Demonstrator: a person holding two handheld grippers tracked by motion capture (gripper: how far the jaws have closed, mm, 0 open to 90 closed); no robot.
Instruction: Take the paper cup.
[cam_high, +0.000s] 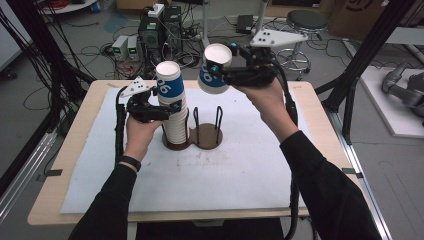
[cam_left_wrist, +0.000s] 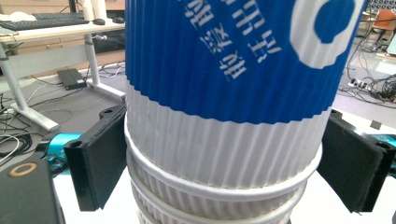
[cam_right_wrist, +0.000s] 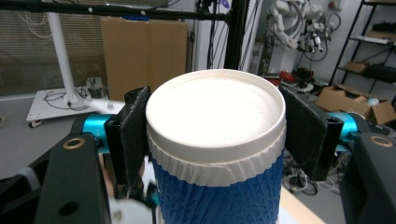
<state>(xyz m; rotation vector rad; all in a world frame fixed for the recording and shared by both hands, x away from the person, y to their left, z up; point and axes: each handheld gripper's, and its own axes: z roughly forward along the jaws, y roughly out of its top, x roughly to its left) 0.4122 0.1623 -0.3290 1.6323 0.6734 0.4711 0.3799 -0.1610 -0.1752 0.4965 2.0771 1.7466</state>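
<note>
High view: the left gripper (cam_high: 167, 107) sits left of centre in the frame, its jaws clamped on either side of the stack of paper cups (cam_high: 172, 107), which stands upside down in the left ring of a dark brown two-ring holder (cam_high: 202, 137) on the white mat (cam_high: 210, 175). The top cup of the stack has a blue band with white print. The holder's right ring, with its thin black wire uprights, lies just right of the stack near the middle of the frame. In the upper centre of the frame the right gripper (cam_high: 224, 74) holds a single blue-and-white cup (cam_high: 214, 70) up in the air, tilted, its white bottom facing up and to the left, well apart from the stack and above the far edge of the table (cam_high: 50, 200). The person's dark sleeves come in from the bottom edge.

In the left gripper view the black pads (cam_left_wrist: 100, 161) press against the white ribbed lower part of the stack's top cup (cam_left_wrist: 224, 116), one at each side of the frame, with rolled rims of further cups showing below.

In the right gripper view the single cup (cam_right_wrist: 215, 140) fills the centre of the frame, its white recessed bottom toward the camera, and both black pads (cam_right_wrist: 135, 135) are closed tight against its sides
</note>
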